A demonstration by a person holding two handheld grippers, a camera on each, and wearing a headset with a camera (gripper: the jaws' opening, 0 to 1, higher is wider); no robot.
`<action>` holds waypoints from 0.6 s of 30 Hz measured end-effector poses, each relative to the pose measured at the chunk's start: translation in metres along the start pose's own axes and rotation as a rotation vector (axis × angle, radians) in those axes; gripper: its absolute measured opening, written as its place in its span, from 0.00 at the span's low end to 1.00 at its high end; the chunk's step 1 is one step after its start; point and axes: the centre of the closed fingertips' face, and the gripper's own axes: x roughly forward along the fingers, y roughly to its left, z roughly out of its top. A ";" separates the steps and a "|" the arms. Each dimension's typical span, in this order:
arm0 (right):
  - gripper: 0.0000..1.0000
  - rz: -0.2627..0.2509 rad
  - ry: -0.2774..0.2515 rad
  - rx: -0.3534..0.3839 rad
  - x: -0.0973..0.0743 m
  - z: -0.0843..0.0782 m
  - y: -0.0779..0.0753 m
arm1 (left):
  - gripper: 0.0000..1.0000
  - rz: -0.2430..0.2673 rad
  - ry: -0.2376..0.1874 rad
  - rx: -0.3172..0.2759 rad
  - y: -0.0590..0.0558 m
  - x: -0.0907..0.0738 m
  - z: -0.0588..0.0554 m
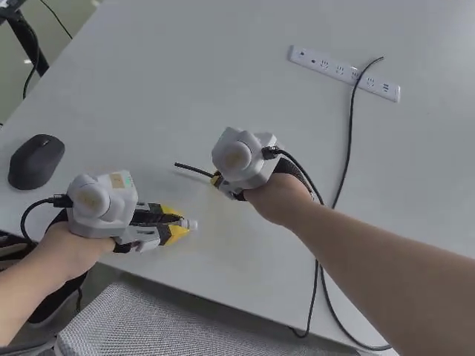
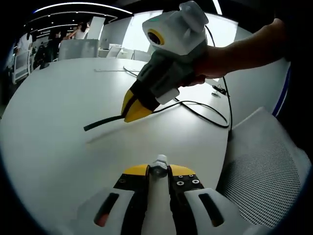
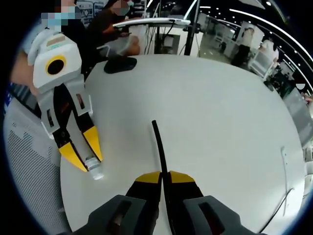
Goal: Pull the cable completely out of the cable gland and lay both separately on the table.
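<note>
Holding cable gland (image 2: 159, 161) and cable (image 3: 157, 142) apart over the counter (image 1: 223, 74)

Left gripper (image 2: 159, 172) has its fingers clamped on the gland, a small pale piece. It is probably hard plastic and slippery, so it is best pinched across its body. Right gripper (image 3: 163, 177) has its fingers pinched tight around the black cable, which juts out straight. It looks light and fairly stiff, and is best held near its end.

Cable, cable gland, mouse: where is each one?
cable (image 3: 157, 142), right gripper view, its free black stretch.
cable gland (image 2: 159, 162), left gripper view, its pale end.
mouse (image 1: 35, 159), head view, middle of its back.
</note>
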 end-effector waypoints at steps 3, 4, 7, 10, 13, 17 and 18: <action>0.00 0.006 0.009 0.002 0.002 -0.001 0.003 | 0.15 0.007 0.004 0.002 -0.001 0.000 -0.001; 0.00 0.008 0.013 -0.003 0.002 -0.002 0.004 | 0.16 0.008 0.012 0.002 -0.001 0.001 -0.003; 0.00 0.004 0.013 -0.007 0.003 -0.003 0.005 | 0.16 0.007 0.010 -0.006 -0.002 0.000 -0.003; 0.00 0.004 0.012 0.008 0.004 -0.004 0.004 | 0.16 0.010 0.020 -0.001 -0.001 0.000 -0.003; 0.01 0.003 0.016 0.006 0.005 -0.005 0.005 | 0.16 0.011 0.025 0.005 -0.001 0.000 -0.003; 0.01 0.005 0.016 0.010 0.006 -0.006 0.006 | 0.16 0.011 0.026 0.004 -0.002 0.000 -0.004; 0.01 0.003 0.015 0.013 0.006 -0.007 0.006 | 0.16 0.012 0.026 0.004 -0.002 0.000 -0.004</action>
